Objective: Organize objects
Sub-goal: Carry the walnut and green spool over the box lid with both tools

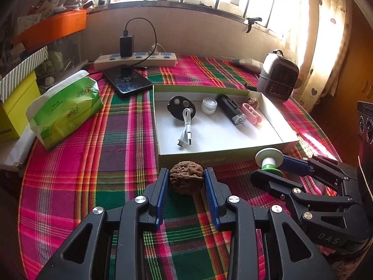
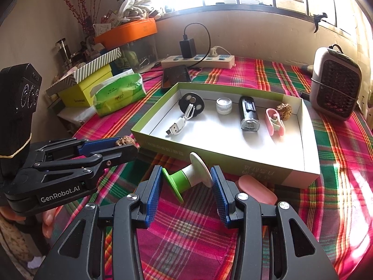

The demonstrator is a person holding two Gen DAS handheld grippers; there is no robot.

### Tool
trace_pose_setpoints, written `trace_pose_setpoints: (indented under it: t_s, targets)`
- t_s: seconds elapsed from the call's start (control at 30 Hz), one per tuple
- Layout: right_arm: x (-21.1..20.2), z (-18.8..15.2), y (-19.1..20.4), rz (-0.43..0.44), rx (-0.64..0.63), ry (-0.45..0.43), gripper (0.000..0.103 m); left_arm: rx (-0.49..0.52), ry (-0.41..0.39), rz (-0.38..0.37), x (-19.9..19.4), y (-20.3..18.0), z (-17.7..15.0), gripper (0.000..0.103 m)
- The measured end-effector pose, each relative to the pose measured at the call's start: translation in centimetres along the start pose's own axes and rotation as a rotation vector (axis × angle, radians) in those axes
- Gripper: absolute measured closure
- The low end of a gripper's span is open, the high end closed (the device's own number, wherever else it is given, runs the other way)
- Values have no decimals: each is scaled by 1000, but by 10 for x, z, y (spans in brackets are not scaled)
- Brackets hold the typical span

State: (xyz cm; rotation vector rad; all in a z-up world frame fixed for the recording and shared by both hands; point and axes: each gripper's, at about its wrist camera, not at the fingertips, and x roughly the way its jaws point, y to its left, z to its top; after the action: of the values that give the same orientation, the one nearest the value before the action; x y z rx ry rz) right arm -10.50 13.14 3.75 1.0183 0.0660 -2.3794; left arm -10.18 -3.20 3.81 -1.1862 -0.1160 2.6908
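Since both jaws are already gripping, left gripper [image 1: 186, 177] on the walnut [image 1: 185, 180] and right gripper [image 2: 186, 177] on the green-white spool [image 2: 190, 175], the tray [image 1: 233, 155] sits just above both, mid-frame; spool's long axis runs across the jaws.

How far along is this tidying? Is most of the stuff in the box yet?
Mostly. The box already holds a black disc, white cable, small jar, black flashlight, pink clip and one walnut. In hand: the left gripper grips another walnut, the right gripper a green-and-white spool. Left on the cloth: a pink case.
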Motion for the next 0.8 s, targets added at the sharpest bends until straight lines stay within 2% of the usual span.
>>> trace_pose_setpoints:
  t_s: [0.47, 0.8]
  targets:
    - [-9, 14, -20, -32, 19, -41, 60, 4, -28, -14, 2, -7, 18, 74]
    - [-7, 25, -36, -75, 23, -37, 60, 5, -25, -25, 12, -8, 32, 74]
